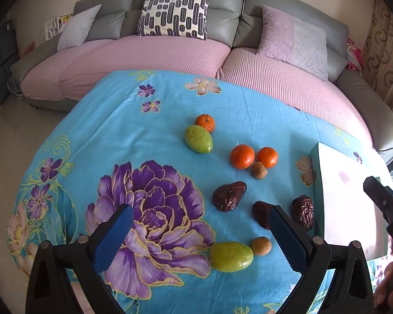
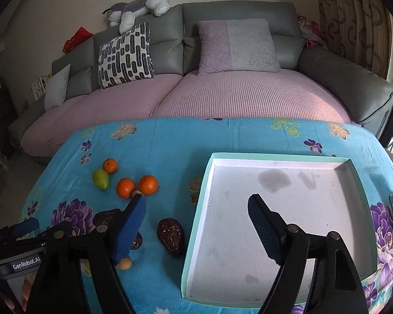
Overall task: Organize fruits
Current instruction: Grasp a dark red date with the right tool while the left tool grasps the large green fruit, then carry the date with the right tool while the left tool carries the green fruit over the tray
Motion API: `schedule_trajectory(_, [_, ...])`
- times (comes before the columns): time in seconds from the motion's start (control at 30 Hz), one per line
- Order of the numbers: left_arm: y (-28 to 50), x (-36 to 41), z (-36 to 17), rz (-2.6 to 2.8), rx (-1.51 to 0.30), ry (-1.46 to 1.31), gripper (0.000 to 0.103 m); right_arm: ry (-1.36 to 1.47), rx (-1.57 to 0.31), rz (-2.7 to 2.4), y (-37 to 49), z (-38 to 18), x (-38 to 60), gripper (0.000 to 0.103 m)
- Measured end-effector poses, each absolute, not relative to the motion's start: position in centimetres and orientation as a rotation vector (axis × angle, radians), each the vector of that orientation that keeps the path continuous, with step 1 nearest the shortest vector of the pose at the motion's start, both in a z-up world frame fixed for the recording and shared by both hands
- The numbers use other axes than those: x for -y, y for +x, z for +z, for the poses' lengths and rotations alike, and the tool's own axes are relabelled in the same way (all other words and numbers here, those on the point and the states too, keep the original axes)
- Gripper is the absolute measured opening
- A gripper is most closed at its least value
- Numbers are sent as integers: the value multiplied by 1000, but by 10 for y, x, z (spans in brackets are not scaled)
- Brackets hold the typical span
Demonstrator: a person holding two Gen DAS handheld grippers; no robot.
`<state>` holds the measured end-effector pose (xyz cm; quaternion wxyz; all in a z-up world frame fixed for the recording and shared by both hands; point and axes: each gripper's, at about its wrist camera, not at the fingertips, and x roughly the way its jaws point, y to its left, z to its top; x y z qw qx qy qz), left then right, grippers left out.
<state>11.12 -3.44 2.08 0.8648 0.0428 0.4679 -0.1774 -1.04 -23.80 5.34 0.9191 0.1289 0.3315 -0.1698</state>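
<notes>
Wrinkled dark dates (image 1: 229, 196) lie beside smooth round oranges (image 1: 242, 156).

Fruits (image 2: 125, 188) left of tray (image 2: 196, 222)

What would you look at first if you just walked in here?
Probably the bright blue flowered tablecloth with fruit scattered on it, like three oranges near the middle. Next, the empty white tray at the right, and the toy dog lying atop the sofa.
</notes>
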Motion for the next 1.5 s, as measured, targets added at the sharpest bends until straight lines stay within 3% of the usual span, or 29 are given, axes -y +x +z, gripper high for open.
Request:
schedule_trajectory(0.33, [101, 47, -17, -482, -1131, 85, 86, 187, -851, -183, 28, 2, 216, 44])
schedule_trajectory(0.5, [96, 54, -25, -508, -1153, 112, 83, 167, -914, -188, 36, -20, 215, 37])
schedule_trajectory(0.73, [94, 63, -43, -537, -1229, 135, 55, 81, -924, -210, 37, -25, 207, 34])
schedule_trajectory(0.97, [98, 57, -38, -520, -1196, 107, 54, 85, -909, -219, 36, -23, 208, 32])
schedule_trajectory(1.0, [99, 55, -35, -516, -1182, 102, 54, 96, -900, -219, 34, -21, 209, 28])
schedule_trajectory(1.03, [99, 53, -32, -516, -1169, 95, 54, 111, -885, -217, 32, -17, 211, 10])
schedule_trajectory(1.07, [99, 51, -28, -518, -1155, 85, 54, 132, -863, -210, 28, -12, 214, 1])
schedule_trajectory(1.4, [99, 49, -21, -496, -1122, 81, 54, 136, -834, -197, 25, -6, 219, 3])
schedule_trajectory(1.47, [102, 45, -25, -474, -1132, 70, 54, 132, -831, -177, 28, -8, 217, 16])
schedule_trajectory(1.5, [104, 42, -26, -464, -1138, 64, 54, 122, -832, -176, 31, -9, 215, 34])
